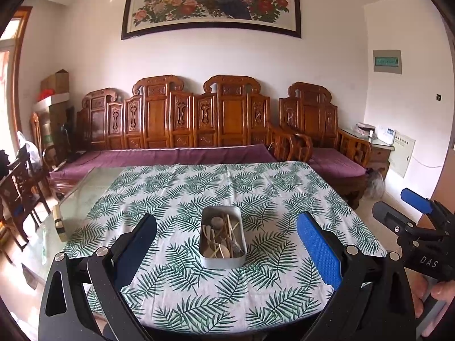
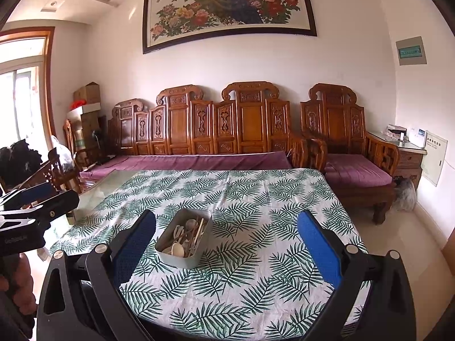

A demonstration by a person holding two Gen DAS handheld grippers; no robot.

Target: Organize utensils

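Note:
A grey metal tray (image 1: pixel 221 258) (image 2: pixel 182 260) stands in the middle of the table on a leaf-print cloth (image 1: pixel 256 190) (image 2: pixel 256 196). Inside it lie several wooden utensils (image 1: pixel 224 238) (image 2: pixel 184 236): spoons, sticks and small rounded pieces, piled together. My left gripper (image 1: pixel 226 221) is open, held above the near part of the table, with the tray between and beyond its blue pads. My right gripper (image 2: pixel 226 221) is open too, with the tray near its left finger (image 2: pixel 139 236). Neither holds anything. The right gripper (image 1: pixel 418 201) also shows at the left wrist view's right edge.
Bare glass tabletop (image 1: pixel 82 196) lies left of the cloth, with a small block (image 1: pixel 58 221) at its edge. A carved wooden sofa (image 1: pixel 176 119) with purple cushions stands behind the table, wooden chairs (image 1: pixel 17 187) to the left, an armchair (image 2: pixel 349 142) to the right.

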